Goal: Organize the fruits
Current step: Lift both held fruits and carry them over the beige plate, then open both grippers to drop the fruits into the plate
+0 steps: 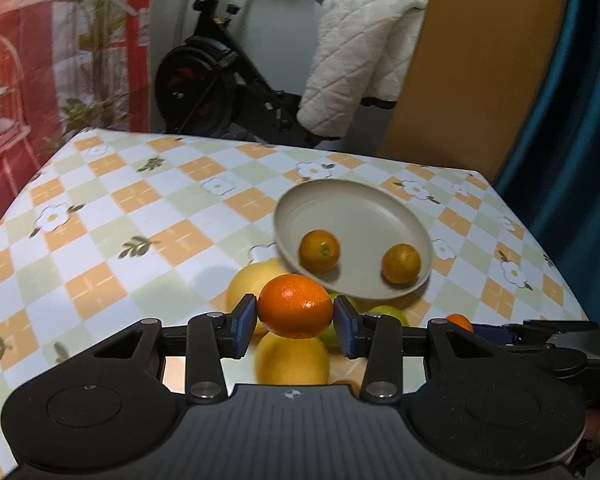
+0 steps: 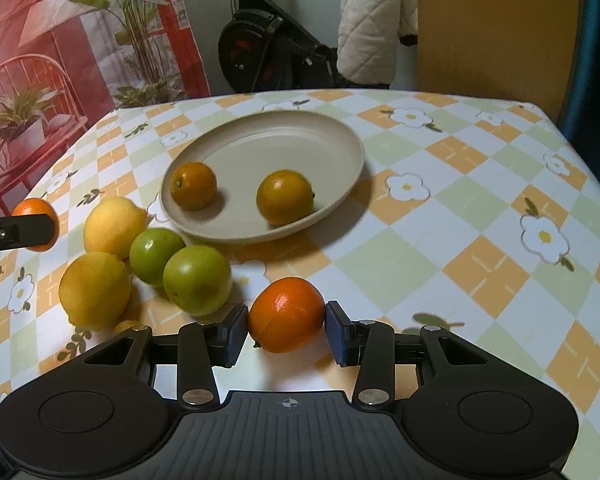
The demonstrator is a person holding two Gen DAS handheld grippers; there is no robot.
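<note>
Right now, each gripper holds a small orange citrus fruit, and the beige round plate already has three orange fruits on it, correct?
Not three: the beige round plate carries two orange fruits, as the right wrist view shows. Each gripper does hold a small orange citrus fruit.

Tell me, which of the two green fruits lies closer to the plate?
The farther green fruit, wedged between the yellow ones and the plate. The other green fruit sits nearer the right gripper.

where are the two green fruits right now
In the right wrist view, the two green fruits sit on the tablecloth at lower left, just in front of the plate, touching each other beside the two lemons.
</note>
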